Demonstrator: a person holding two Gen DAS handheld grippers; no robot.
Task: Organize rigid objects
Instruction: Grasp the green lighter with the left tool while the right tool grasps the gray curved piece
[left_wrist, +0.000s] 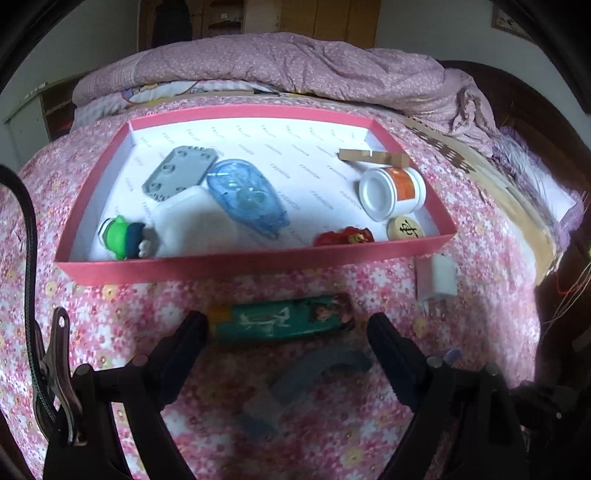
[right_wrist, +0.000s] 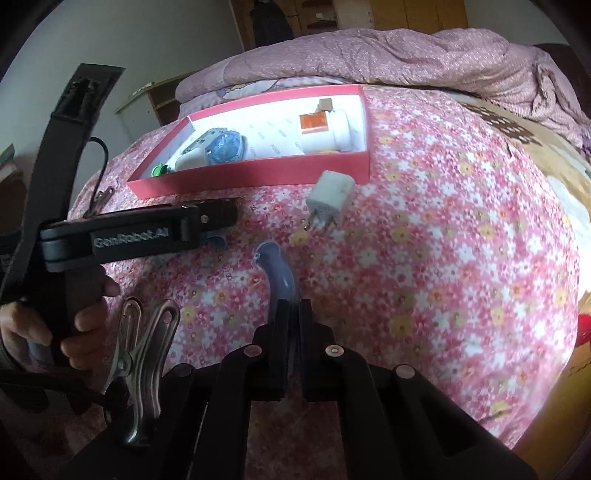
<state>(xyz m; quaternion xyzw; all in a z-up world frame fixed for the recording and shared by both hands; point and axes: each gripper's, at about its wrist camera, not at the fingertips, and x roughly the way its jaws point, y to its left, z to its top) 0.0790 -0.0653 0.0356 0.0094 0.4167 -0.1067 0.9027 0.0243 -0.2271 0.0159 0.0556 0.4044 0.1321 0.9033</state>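
Left wrist view: red box (left_wrist: 255, 267) partly filled.
Left claw (left_wrist: 286, 332) wide open around green lighter (left_wrist: 284, 321); right claw (right_wrist: 294, 314) pinched on blue piece (right_wrist: 277, 271); white plug (right_wrist: 330, 194) left out.

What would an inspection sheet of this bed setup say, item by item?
Surface: flowered bedspread.
Job's things: pink box holds a white bottle, a blue tape dispenser and toys; green lighter, white plug and a blue curved piece lie outside it.
Clutter: nothing seen.
Grippers: left gripper open around the lighter; right gripper shut on the blue curved piece.
Cables: black cord.
Surroundings: rumpled quilt, wooden cupboards.
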